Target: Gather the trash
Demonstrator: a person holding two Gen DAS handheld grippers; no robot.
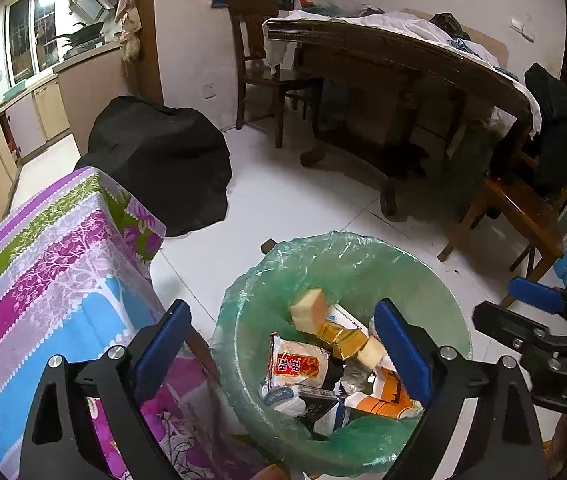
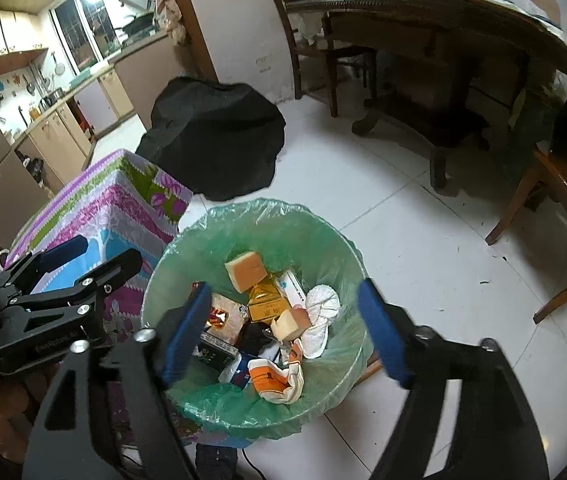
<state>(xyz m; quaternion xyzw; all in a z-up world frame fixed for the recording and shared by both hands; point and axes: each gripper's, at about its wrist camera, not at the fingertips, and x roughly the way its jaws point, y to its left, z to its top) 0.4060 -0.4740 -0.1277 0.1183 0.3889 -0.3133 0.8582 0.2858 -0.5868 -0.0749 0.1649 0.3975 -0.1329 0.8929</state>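
Most of the collecting looks done from where I sit: the trash bin point(image 2: 325, 236) with its green liner stands on the white floor point(image 2: 423, 240) just beside the cloth-covered table point(image 2: 95, 216), and it already holds a good heap. Both my grippers hang over it, pointing down into it. My left gripper point(image 1: 283, 348) has its blue pads spread wide with nothing between them, only the bin's contents showing through the gap; my right gripper point(image 2: 283, 328) is likewise released and empty, its pads standing apart above the rim. Inside the bin I can pick out a yellow sponge block point(image 2: 245, 270) that sits highest, a gold packet point(image 2: 265, 304) under it, a crumpled white tissue point(image 2: 321, 304) on the right side, a snack wrapper with red print point(image 1: 297, 364), and an orange-and-white carton point(image 2: 269, 378) nearest me. I judge this drop finished, since neither tool grasps anything. What remains I cannot fully tell: the visible stretch of floor shows only a few dark specks, the black bag point(image 2: 215, 136) beyond the table may or may not count as rubbish, and the tabletop is mostly out of my sight.
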